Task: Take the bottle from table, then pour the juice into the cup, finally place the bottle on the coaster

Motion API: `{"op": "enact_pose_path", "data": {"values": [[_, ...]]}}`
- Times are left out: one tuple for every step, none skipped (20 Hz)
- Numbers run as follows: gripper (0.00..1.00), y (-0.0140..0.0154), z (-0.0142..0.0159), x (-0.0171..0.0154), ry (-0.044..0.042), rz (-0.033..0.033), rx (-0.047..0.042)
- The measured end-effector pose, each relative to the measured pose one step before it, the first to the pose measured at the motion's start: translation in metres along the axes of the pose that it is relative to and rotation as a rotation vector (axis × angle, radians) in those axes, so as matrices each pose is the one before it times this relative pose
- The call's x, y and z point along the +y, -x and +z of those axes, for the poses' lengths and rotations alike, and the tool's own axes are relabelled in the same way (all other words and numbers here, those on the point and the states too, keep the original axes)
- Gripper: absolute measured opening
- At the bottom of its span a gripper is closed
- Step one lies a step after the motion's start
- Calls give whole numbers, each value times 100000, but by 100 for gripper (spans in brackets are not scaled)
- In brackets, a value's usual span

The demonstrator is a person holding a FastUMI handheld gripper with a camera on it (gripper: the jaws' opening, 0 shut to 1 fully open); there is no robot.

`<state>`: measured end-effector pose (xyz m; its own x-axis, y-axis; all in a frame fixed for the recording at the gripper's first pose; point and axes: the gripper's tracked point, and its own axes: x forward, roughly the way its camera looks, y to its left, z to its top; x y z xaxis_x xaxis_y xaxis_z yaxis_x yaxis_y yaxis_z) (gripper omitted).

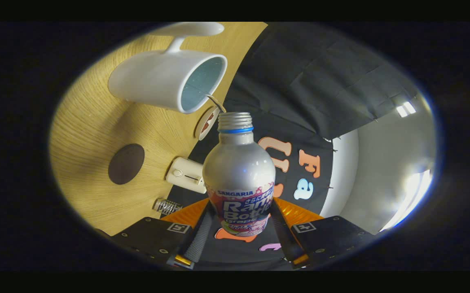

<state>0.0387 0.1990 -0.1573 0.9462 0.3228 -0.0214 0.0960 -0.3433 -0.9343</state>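
My gripper (240,221) is shut on a silver aluminium bottle (238,167), both fingers pressing its labelled lower body. The bottle's open threaded neck, with a blue ring, points ahead of the fingers. The whole view is rolled, so the wooden table (92,130) stands tilted on the left. A white mug (165,81) with a pale blue inside sits on that table, its mouth just beyond and left of the bottle's neck. A thin stream runs from the neck toward the mug's rim. A round dark brown coaster (126,163) lies on the table, left of the bottle's body.
A small white box (186,175) rests near the table edge beside the bottle. A ribbed silver bottle cap (166,206) lies near the left finger. A round disc (206,122) sits under the mug's rim. Black cloth and a pale wall lie beyond on the right.
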Motion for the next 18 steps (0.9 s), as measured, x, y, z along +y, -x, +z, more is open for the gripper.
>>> {"op": "enact_pose_path", "data": {"values": [[76, -83, 64, -122, 762, -583, -32], [76, -65, -38, -236, 1036, -737, 90], [76, 62, 57, -117, 674, -321, -252], [76, 14, 6, -83, 348, -163, -27], [76, -104, 9, 11, 493, -311, -296], [76, -107, -66, -97, 474, -421, -120], [76, -24, 1, -79, 243, -235, -209], [76, -18, 33, -123, 225, -403, -34], [76, 15, -37, -58, 68, -224, 47], [76, 44, 76, -93, 456, -398, -381], [76, -118, 53, -114, 723, -124, -129], [76, -22, 15, -209, 778, -349, -127], [76, 35, -51, -181, 583, -334, -102], [76, -40, -5, -62, 257, -107, -93], [76, -15, -6, -57, 215, -421, 50], [76, 45, 102, 5, 209, 32, -44], [76, 22, 9, -123, 90, -319, 179], [76, 78, 57, 19, 41, 117, -61]]}}
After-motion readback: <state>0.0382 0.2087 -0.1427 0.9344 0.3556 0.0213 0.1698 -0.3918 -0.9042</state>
